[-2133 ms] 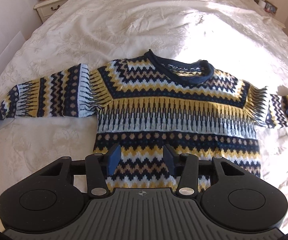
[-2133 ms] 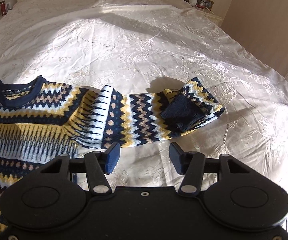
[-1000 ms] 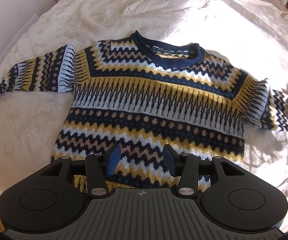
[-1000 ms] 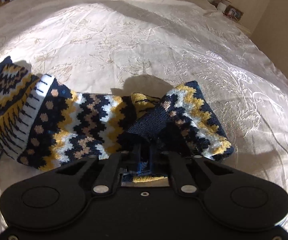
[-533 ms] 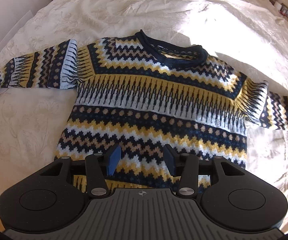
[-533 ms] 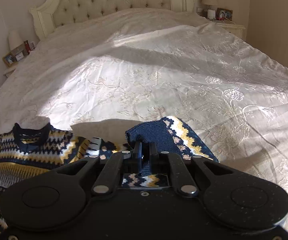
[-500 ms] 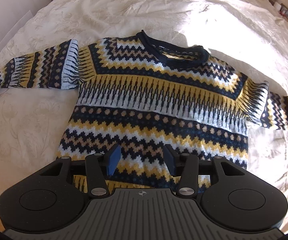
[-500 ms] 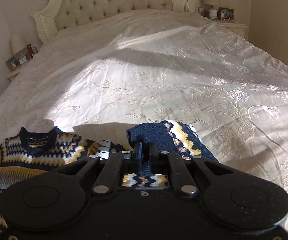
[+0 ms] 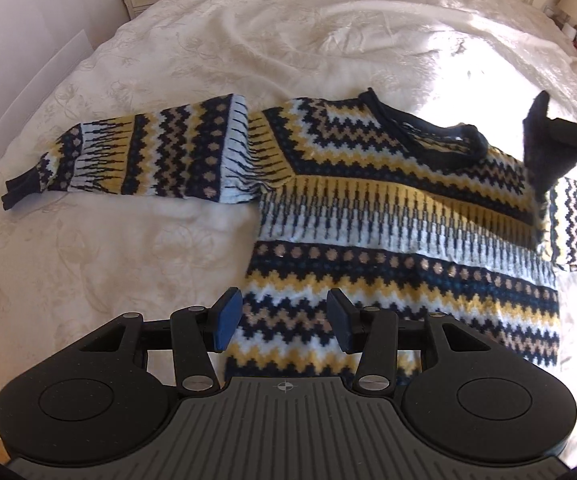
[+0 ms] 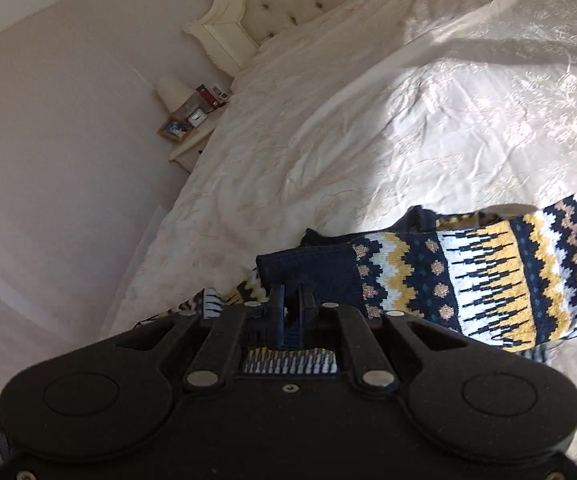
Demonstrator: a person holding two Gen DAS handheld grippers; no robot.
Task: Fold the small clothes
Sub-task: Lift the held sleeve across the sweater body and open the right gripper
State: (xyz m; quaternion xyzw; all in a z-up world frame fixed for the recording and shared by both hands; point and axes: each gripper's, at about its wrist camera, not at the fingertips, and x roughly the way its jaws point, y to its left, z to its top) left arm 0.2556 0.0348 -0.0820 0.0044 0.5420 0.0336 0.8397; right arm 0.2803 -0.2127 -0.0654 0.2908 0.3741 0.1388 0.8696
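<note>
Sweater point(image 9: 388, 216) flat on bed point(image 9: 248, 40) | right gripper point(image 10: 292, 308) clamped on cuff point(image 10: 308, 272), sleeve lifted over chest | my left gripper point(image 9: 284, 320) apart, above hem | lay sleeve straight across, keep cuff taut

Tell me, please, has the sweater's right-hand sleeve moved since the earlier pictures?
Yes. The right tongs, shut on its navy cuff, have lifted the patterned knit sleeve off the cream bedspread and inward, toward the navy collar.

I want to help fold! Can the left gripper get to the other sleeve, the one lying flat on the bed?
Probably yes. The left gripper is open and holds nothing, and the flat sleeve lies uncovered on the bedspread, with nothing between them.
</note>
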